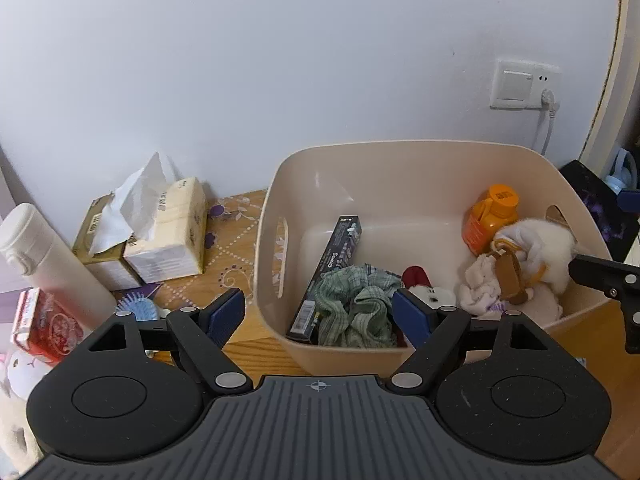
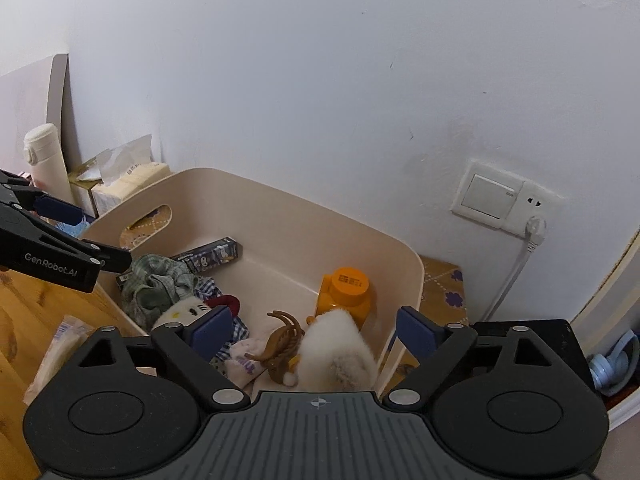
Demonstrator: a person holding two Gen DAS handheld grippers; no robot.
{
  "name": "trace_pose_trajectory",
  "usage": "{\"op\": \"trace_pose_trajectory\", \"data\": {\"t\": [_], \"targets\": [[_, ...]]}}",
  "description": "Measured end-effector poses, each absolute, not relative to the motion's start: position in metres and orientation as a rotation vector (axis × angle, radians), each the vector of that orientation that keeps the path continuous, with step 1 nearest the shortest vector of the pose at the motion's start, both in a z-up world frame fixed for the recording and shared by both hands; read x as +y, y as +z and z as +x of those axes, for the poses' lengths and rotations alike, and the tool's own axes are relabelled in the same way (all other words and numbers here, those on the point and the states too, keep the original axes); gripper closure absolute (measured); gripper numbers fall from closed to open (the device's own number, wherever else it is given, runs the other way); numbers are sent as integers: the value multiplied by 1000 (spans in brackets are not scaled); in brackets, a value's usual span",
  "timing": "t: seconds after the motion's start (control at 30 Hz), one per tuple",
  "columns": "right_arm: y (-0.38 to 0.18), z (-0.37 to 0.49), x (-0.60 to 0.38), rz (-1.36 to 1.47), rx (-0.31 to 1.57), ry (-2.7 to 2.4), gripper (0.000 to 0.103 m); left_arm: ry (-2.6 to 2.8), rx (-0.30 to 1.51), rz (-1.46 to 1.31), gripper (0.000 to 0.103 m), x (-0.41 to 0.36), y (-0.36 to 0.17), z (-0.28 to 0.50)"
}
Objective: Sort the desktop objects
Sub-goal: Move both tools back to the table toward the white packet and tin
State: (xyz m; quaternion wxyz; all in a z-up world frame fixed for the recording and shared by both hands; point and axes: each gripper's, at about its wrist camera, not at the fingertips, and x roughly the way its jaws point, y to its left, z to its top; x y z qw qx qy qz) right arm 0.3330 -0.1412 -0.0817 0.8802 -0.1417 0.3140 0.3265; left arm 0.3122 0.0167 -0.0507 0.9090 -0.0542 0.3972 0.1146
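Both grippers hang over a beige plastic bin (image 1: 420, 160), and both have their jaws wide open with nothing in them. Closest in the left view is the left gripper (image 1: 318, 314), spread across the bin's left wall. One blue pad sits outside the bin over the wooden table (image 1: 256, 356), the other pad is inside it. Under that gripper lies a crumpled green checked cloth (image 1: 354, 308). It hides the bottom end of a long dark box (image 1: 330, 276). That box leans against the left wall, with its long side running from the near corner up toward the back.

Next, the right gripper (image 2: 314, 330) hangs over the bin's right end. A fluffy white toy (image 2: 340, 350) sits right below it, and the gripper body cuts off the toy's bottom. A brown hair claw (image 2: 282, 340) lies touching the toy, resting on a pale sock (image 2: 246, 360). Behind them an orange bottle (image 2: 346, 294) stands upright by the right wall. A small white plush face (image 2: 186, 312) peeks out, half hidden behind a blue pad.

Outside the bin, tissue packs (image 1: 160, 236) and a white flask (image 1: 48, 260) stand by the wall. A blue hairbrush (image 1: 138, 306) is partly hidden by the left gripper.
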Motion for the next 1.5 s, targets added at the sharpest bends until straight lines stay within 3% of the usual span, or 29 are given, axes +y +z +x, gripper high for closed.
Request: {"op": "trace_pose_trajectory", "data": {"t": [0.2,0.73,1.5], "targets": [[-73,315,-147,-288,629,680,0,243,818,-110,19,16,-45,292],[-76,268,-163,-300,664,698,0,229,921,-129,19,16,-69,237],[-152,227,-175,-338,904,728,0,257,1058,-203,19,6,-128,206]]}}
